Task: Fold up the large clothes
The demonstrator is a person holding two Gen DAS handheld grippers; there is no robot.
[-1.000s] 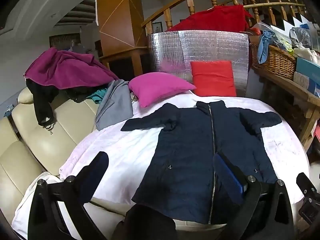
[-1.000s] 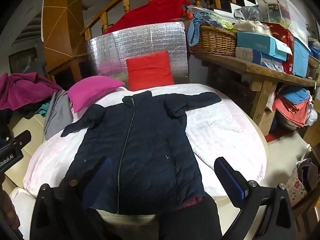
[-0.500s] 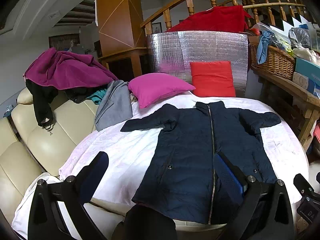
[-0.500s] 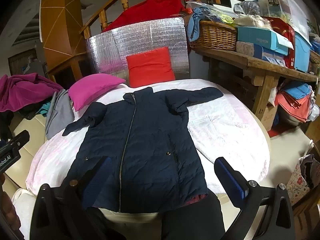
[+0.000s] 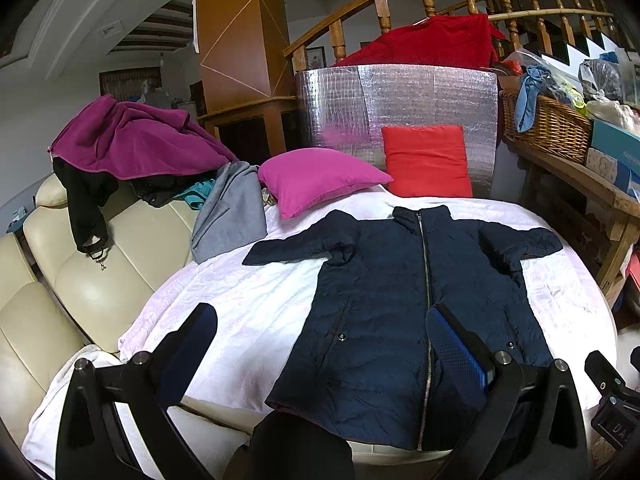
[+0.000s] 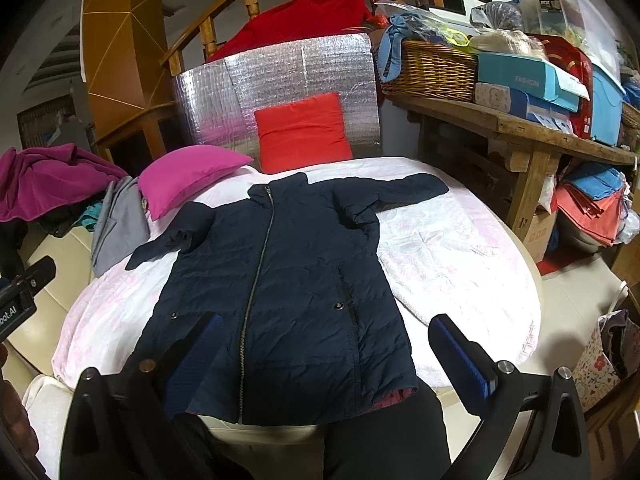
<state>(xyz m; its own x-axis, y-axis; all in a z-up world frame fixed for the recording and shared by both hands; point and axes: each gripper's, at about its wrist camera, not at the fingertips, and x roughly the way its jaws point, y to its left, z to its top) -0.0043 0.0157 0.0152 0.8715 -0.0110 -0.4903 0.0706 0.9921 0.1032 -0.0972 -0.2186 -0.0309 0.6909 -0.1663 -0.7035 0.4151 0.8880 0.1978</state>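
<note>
A dark navy zip-up jacket (image 5: 400, 300) lies flat, front up and zipped, on a round table with a white cloth (image 5: 240, 304); both sleeves spread outward. It also shows in the right wrist view (image 6: 288, 288). My left gripper (image 5: 320, 344) is open and empty, held above the near table edge, left of the jacket's hem. My right gripper (image 6: 324, 348) is open and empty above the jacket's hem (image 6: 300, 408). Neither touches the jacket.
A pink cushion (image 5: 320, 176) and a red cushion (image 5: 428, 160) sit at the table's far side before a silver foil panel (image 5: 400, 100). A cream sofa (image 5: 80, 280) with piled clothes (image 5: 132, 140) is left. A wooden bench (image 6: 520, 128) with a basket and boxes is right.
Both grippers have lifted and pulled back slightly; the jacket sits a little farther in each view. The jacket has not moved.
</note>
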